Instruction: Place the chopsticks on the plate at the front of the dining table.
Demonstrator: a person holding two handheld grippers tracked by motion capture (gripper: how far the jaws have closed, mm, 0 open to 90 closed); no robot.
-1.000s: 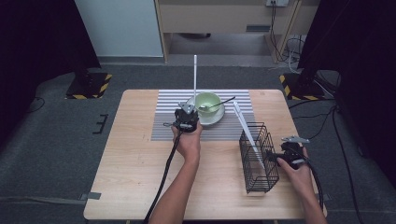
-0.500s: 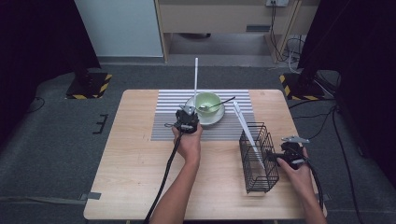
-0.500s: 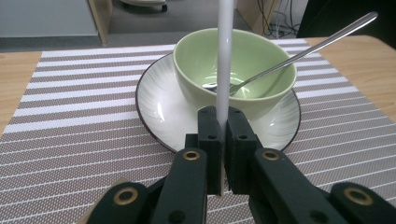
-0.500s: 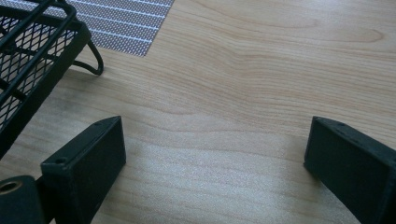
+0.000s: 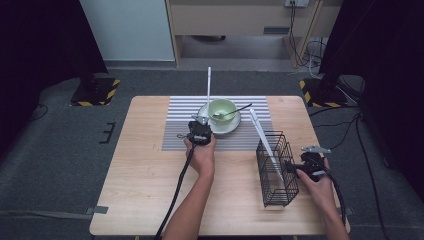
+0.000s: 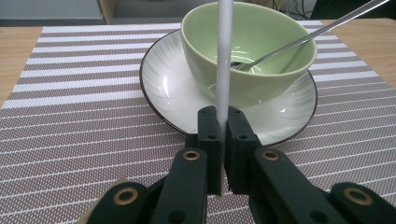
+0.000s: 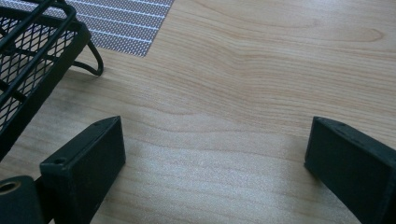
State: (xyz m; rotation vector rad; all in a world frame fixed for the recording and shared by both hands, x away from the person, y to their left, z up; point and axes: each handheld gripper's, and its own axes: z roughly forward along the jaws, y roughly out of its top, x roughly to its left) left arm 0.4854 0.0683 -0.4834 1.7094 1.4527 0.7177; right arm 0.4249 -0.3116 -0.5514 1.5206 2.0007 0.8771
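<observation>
My left gripper point(image 5: 202, 123) point(image 6: 223, 117) is shut on the lower end of a thin white stick point(image 5: 208, 90) point(image 6: 224, 56), which stands upright. Just beyond it a pale green bowl point(image 5: 222, 106) point(image 6: 252, 32) sits on a white plate point(image 5: 231, 126) point(image 6: 163, 84). A metal spoon point(image 5: 236, 111) point(image 6: 299, 42) rests in the bowl. A second white stick point(image 5: 262, 137) leans out of a black wire basket point(image 5: 276, 172) point(image 7: 28, 46). My right gripper point(image 5: 299, 163) point(image 7: 215, 140) is low over the bare wood just right of the basket, open, with nothing between its fingers.
A striped placemat point(image 5: 177, 131) point(image 6: 70, 116) point(image 7: 135, 18) lies under the plate at the back middle of the wooden table point(image 5: 145, 175) point(image 7: 261, 70). Cables trail from both grippers toward the front edge. Dark floor surrounds the table.
</observation>
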